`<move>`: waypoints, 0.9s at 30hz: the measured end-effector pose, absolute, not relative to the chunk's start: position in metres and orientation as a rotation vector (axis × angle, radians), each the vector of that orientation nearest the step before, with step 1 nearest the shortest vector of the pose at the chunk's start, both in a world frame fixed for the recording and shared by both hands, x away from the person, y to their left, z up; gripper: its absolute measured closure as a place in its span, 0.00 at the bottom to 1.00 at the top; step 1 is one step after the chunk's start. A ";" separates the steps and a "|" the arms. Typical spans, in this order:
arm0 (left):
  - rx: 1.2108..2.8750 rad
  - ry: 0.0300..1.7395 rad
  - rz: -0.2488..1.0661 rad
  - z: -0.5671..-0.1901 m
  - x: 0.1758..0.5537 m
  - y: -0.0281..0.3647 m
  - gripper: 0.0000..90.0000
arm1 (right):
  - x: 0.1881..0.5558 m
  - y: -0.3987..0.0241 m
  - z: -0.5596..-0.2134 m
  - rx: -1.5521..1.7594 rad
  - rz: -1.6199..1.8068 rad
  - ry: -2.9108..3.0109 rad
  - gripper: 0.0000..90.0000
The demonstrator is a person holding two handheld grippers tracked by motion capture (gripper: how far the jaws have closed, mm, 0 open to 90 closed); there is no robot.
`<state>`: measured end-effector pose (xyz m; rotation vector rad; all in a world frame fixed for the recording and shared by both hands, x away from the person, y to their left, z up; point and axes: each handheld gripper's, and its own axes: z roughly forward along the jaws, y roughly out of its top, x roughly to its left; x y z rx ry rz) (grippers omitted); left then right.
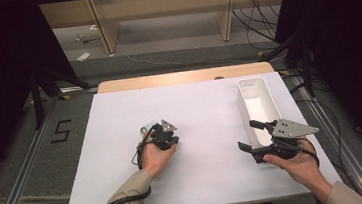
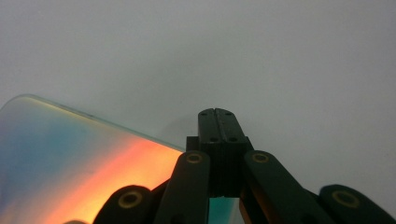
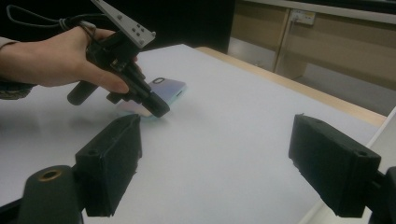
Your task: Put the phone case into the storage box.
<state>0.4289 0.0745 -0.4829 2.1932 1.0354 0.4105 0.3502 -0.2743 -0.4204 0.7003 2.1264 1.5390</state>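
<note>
Closest to the high camera, 2 forearms in tan sleeves come in over the near edge of the white board (image 1: 204, 104), which covers most of the wooden tabletop (image 1: 181, 77) and leaves a strip of wood bare along the far edge.

Next in size is the white tray (image 1: 257, 105), a long narrow bin lying lengthwise near the board's right edge, its far end close to the far right corner. Its near end sits between the jaws of the right gripper (image 1: 249, 134), which stand wide apart; in the right gripper view the 2 black pads (image 3: 111, 163) are well separated with bare board between them, and they press on nothing. Whether a jaw touches the tray wall I cannot tell.

Smaller again is the left gripper (image 1: 161, 132), held left of the board's middle. Its jaws are closed tight together, seen in the left gripper view as 1 black block with only a seam down it (image 2: 218, 122).

Smallest is the phone (image 1: 147, 129), a thin slab with an iridescent back of blue, orange and pink, lying flat on the board. It sits just beside and partly under the left gripper's tip, on the far left side of it; in the right gripper view the closed tip (image 3: 156, 108) comes down at the phone's near edge (image 3: 169, 88). Whether the tip touches it is unclear.
</note>
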 end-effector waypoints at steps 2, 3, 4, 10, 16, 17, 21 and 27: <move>2.197 1.036 0.411 -0.483 0.428 0.074 1.00 | 0.350 -0.274 -0.420 0.700 1.538 2.127 0.20; 2.203 1.032 0.405 -0.482 0.427 0.074 1.00 | 0.350 -0.274 -0.420 0.701 1.539 2.127 0.20; 2.203 1.032 0.405 -0.482 0.427 0.074 1.00 | 0.350 -0.274 -0.420 0.701 1.539 2.127 0.20; 2.215 1.040 0.395 -0.481 0.423 0.076 1.00 | 0.350 -0.275 -0.421 0.703 1.536 2.130 0.20; 2.227 1.047 0.378 -0.480 0.418 0.083 1.00 | 0.350 -0.275 -0.421 0.704 1.535 2.129 0.20; 2.227 1.047 0.378 -0.480 0.418 0.083 1.00 | 0.350 -0.275 -0.421 0.704 1.535 2.127 0.20; 2.232 1.060 0.361 -0.479 0.413 0.090 1.00 | 0.351 -0.275 -0.422 0.704 1.533 2.130 0.20; 2.257 1.061 0.342 -0.478 0.406 0.096 1.00 | 0.351 -0.275 -0.422 0.706 1.531 2.131 0.20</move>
